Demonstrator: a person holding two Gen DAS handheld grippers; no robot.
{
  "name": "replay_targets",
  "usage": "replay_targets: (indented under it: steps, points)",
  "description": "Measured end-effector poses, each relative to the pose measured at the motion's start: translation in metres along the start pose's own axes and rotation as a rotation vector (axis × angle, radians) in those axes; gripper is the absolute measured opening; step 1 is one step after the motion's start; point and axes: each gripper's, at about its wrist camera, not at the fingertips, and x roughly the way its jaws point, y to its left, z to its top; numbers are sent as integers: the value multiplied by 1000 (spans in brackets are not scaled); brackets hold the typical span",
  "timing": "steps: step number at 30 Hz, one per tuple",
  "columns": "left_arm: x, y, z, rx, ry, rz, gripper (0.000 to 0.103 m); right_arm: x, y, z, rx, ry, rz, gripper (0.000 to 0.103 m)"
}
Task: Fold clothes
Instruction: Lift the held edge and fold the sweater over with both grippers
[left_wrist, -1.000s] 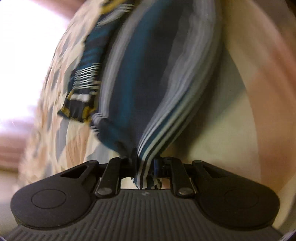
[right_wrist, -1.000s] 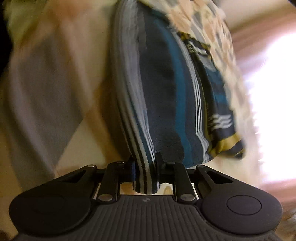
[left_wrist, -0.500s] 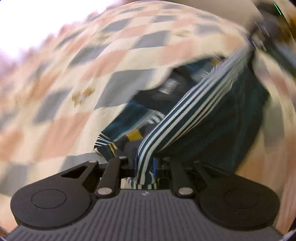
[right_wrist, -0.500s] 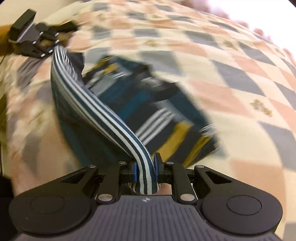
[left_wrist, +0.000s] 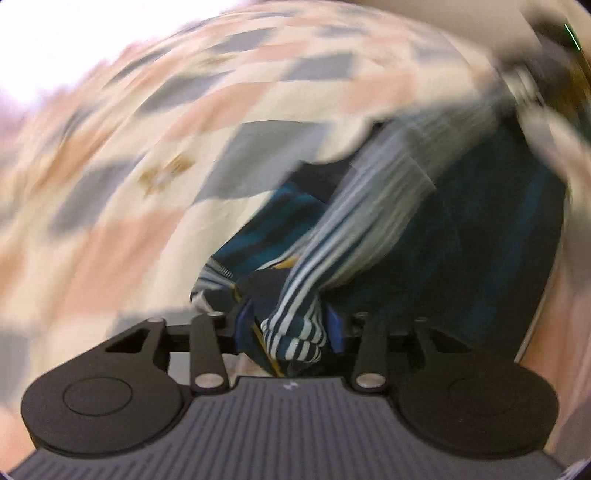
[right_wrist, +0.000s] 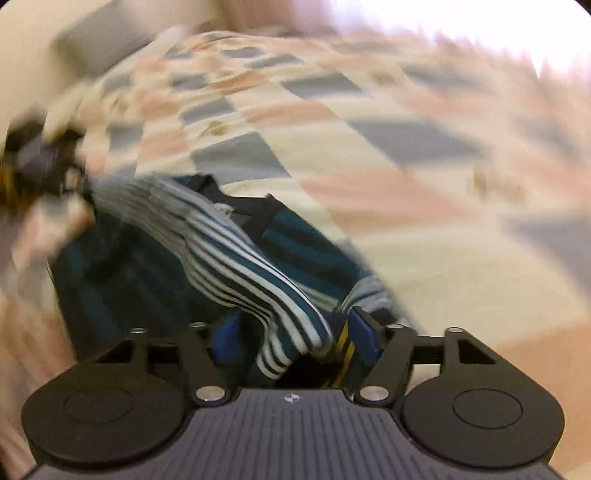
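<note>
My left tool (left_wrist: 291, 328) has its jaws partly apart with a bunched striped hem of the shirt (left_wrist: 480, 240) lying between the blue pads (left_wrist: 334, 328); whether they pinch it I cannot tell. My right tool (right_wrist: 295, 341) stands wider, a fold of the shirt (right_wrist: 236, 266) loose between its pads (right_wrist: 364, 338). The shirt lies on the checked bedspread (right_wrist: 424, 236), stretched between both tools, with the left tool (right_wrist: 40, 166) blurred at its far end.

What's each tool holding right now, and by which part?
Both have the striped garment between their fingers at its white-striped edge: left tool one end, right tool, jaws wider, the other.
</note>
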Motion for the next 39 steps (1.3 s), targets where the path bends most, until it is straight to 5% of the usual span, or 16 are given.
replay_targets:
  steps: [3,4,5,6,10,14,17,21,23,26,28,32,33,35,36,39]
  points:
    - [9,-21,2,184,22,62,37,15,23,3,-213,22,-46,68]
    - [13,-23,2,213,22,81,21,19,28,2,-264,27,-49,55]
    - [16,-24,2,229,23,75,18,23,32,2,-315,32,-52,46]
    - [14,-25,1,233,28,68,15,22,33,3,-321,45,-27,23]
    - [-23,-17,3,175,66,-103,13,3,29,12,-246,112,136,15]
    - [-65,28,17,-44,93,-354,14,-25,-11,26,57,157,443,15]
    - [-48,64,22,-205,117,-386,14,-16,-60,30,296,195,616,15]
    - [38,94,10,-447,169,-365,15,52,-112,10,599,242,582,17]
    - [61,98,1,-523,145,-350,18,71,-112,2,649,216,538,21]
    - [58,100,-20,-650,48,-358,25,76,-106,-11,693,124,479,39]
    - [49,99,-32,-722,-12,-364,30,68,-103,-22,741,47,469,66]
    - [39,96,-30,-744,-81,-302,28,52,-94,-33,772,-70,434,71]
    - [36,94,-27,-715,-91,-277,17,48,-91,-33,757,-94,408,66]
    - [35,90,-20,-674,-74,-243,14,40,-88,-35,737,-147,392,25]
    - [33,88,-16,-662,-67,-239,13,38,-84,-32,718,-157,382,16]
    - [16,90,-10,-667,-97,-277,12,19,-80,-30,716,-207,395,14]
